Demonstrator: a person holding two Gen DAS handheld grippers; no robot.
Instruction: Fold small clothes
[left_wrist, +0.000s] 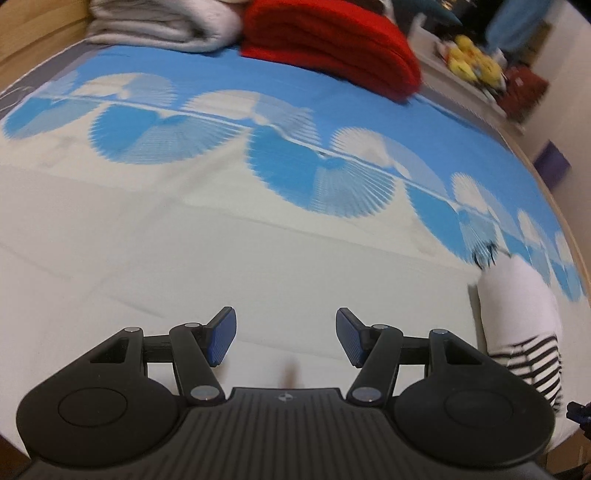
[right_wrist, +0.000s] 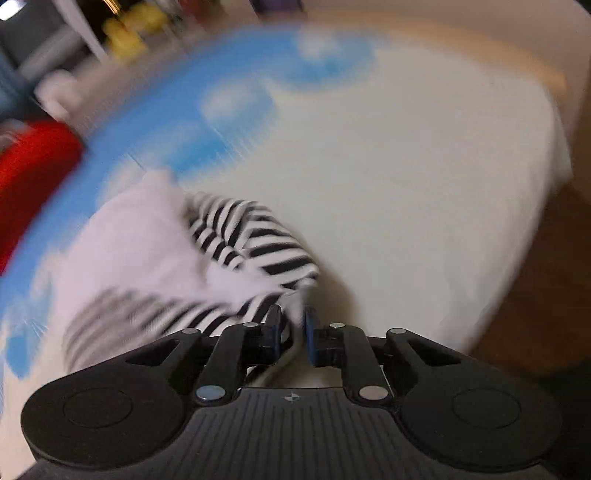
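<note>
Inspecting both wrist views turns up no legible brand, label or writing; blur obscures the small items on the white shelf (left_wrist: 476, 85) beyond the bed, where only yellow objects (left_wrist: 471, 61) can be made out. The left tongs (left_wrist: 285, 338) stand wide apart and hold nothing, poised over the bedsheet (left_wrist: 184, 240), white with a blue fan pattern. The right tongs (right_wrist: 292, 334) are nearly closed, pinching an edge of the white garment with black-and-white stripes (right_wrist: 236, 240), which lies bunched on the bed just ahead of them; in the left view it sits at the far right (left_wrist: 521, 317). A folded red blanket (left_wrist: 332, 44) and a folded grey blanket (left_wrist: 162, 22) rest at the far end of the bed. Bare sheet lies ahead of both tongs; the bed's edge drops to a brown floor (right_wrist: 535, 295) at right.
</note>
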